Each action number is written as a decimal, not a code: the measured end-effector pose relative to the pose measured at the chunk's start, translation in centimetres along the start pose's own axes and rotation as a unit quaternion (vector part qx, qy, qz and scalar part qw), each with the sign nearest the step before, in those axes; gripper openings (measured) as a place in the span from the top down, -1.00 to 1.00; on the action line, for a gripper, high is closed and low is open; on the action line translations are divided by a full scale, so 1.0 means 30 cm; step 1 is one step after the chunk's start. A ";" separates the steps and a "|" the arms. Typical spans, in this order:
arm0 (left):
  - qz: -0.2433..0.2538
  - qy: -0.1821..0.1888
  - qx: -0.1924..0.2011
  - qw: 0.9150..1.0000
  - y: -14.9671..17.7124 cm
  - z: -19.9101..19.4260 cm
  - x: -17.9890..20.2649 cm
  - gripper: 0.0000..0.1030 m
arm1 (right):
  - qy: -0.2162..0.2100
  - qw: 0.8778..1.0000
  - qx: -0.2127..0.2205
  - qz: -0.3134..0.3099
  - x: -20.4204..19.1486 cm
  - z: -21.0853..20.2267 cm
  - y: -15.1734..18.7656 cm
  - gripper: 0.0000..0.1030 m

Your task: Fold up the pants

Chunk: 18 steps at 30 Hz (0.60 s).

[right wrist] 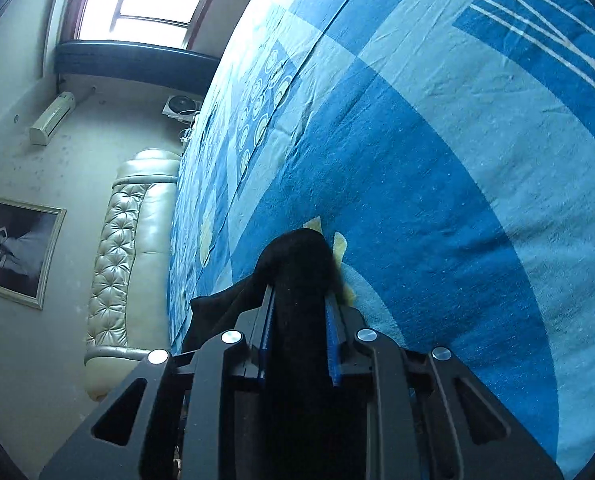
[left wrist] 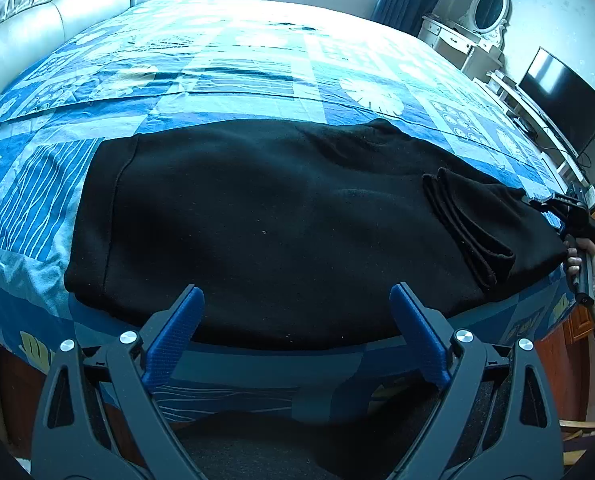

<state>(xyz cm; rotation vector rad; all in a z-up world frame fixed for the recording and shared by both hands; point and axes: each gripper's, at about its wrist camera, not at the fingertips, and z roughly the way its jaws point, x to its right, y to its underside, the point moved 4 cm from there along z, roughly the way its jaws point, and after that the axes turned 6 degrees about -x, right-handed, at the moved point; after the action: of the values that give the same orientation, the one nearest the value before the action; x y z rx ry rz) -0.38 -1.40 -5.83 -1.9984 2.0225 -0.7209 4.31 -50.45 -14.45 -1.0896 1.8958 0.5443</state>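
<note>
Right now the right gripper (right wrist: pixel 299 300) is pressed together on a thick bunch of the pants (left wrist: pixel 265 220), pinching the black cloth between its blue pads at the garment's right-hand end, just above the bed (left wrist: pixel 237 64). From there the pants run leftward across the near edge of the bed, long axis parallel to that edge, with a cuffed end already doubled over near the right gripper's hold. The left gripper (left wrist: pixel 297 320) hangs spread and holds nothing, its fingers straddling the near hem around the pants' middle, so it is the nearer one to the free left end. Beyond the pants the bed lies open toward the headboard (left wrist: pixel 57 20), giving room to carry the held end over; the near edge drops off right under the hem.
</note>
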 end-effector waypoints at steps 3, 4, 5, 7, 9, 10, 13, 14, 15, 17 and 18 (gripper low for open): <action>-0.002 -0.001 0.000 1.000 0.003 -0.002 -0.003 -0.82 | -0.033 0.999 0.007 0.020 0.007 -0.041 0.018 0.44; -0.003 0.000 0.000 1.000 0.003 -0.003 -0.005 -0.82 | -0.048 0.998 0.008 0.026 0.011 -0.054 0.040 0.42; -0.005 0.001 0.001 1.000 0.002 -0.006 -0.007 -0.82 | -0.057 0.998 0.010 0.030 0.016 -0.070 0.054 0.39; -0.006 0.001 0.003 1.000 0.002 -0.010 -0.007 -0.82 | -0.074 0.996 0.013 0.038 0.031 -0.100 0.105 0.35; -0.004 0.001 0.005 1.000 0.001 -0.013 -0.005 -0.82 | -0.092 0.995 0.012 0.048 0.046 -0.119 0.154 0.30; -0.003 0.001 0.004 1.000 0.002 -0.013 -0.004 -0.82 | -0.096 0.994 0.010 0.051 0.054 -0.129 0.181 0.29; -0.002 0.001 0.005 1.000 0.003 -0.014 0.001 -0.82 | -0.098 0.994 0.005 0.054 0.066 -0.144 0.247 0.24; 0.000 0.001 0.005 1.000 0.003 -0.016 0.003 -0.82 | -0.096 0.994 0.005 0.055 0.068 -0.139 0.257 0.24; 0.001 0.001 0.006 1.000 0.003 -0.017 0.005 -0.82 | -0.089 0.995 0.006 0.055 0.075 -0.134 0.266 0.26; 0.003 -0.001 0.007 1.000 0.005 -0.018 0.009 -0.82 | -0.056 0.997 0.009 0.047 0.094 -0.120 0.280 0.44; 0.003 -0.002 0.007 1.000 0.005 -0.018 0.010 -0.82 | -0.049 0.998 0.013 0.044 0.111 -0.117 0.276 0.50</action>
<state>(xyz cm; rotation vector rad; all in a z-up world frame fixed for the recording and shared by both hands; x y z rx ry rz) -0.79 -1.60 -5.38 -1.9829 2.0155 -0.7269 -5.19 -50.18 -15.76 -0.9486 1.8665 0.6108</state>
